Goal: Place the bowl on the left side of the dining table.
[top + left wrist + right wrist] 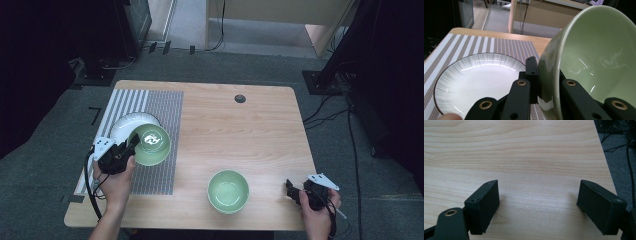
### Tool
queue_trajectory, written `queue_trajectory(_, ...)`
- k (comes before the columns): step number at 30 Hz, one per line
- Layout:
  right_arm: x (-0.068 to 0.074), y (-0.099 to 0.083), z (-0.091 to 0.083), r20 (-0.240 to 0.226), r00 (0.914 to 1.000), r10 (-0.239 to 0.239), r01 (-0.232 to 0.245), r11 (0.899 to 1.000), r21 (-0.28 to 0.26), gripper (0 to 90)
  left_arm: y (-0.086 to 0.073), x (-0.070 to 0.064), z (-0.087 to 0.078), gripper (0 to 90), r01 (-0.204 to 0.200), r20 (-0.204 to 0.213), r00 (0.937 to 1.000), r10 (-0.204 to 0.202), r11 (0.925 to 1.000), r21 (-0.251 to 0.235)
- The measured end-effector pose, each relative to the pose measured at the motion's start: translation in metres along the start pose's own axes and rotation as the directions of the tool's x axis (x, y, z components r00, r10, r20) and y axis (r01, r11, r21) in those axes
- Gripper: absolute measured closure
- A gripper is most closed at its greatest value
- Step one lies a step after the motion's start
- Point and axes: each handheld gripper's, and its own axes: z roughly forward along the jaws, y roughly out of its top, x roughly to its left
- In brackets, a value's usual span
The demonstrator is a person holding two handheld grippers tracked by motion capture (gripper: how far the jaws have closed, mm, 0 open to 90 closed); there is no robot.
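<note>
My left gripper (131, 145) is shut on the rim of a pale green bowl (150, 144), held tilted above the striped placemat (160, 107). In the left gripper view the bowl's (596, 55) wall sits pinched between the two black jaws, one inside, one outside. Just beyond it lies a white plate (127, 123) with a dark rim (474, 80) on the mat. A second green bowl (228, 190) stands upright on the bare wood near the front edge. My right gripper (291, 190) is open at the table's front right corner, nothing between its fingers (484, 205).
The wooden table (240, 135) has a small round cable hole (240, 98) at the back. Cables (330, 112) trail on the floor to the right, and a dark stand base (322, 82) sits beyond the back right corner.
</note>
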Motion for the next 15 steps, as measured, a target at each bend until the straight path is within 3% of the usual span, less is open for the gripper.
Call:
queue_trajectory(5, -0.001, 0.000, 0.001, 0.007, 1.0000, 0.006, -0.006, 1.000, 0.009, 12.6, 0.001, 0.003, 0.001, 83.0, 0.011, -0.002, 0.9999, -0.011, 0.9999, 0.001)
queue_trajectory(15, -0.001, 0.000, 0.000, 0.017, 0.9998, 0.014, -0.014, 1.000, 0.012, 11.1, 0.005, 0.014, 0.004, 83.0, 0.041, -0.018, 0.9990, -0.041, 0.9991, 0.002)
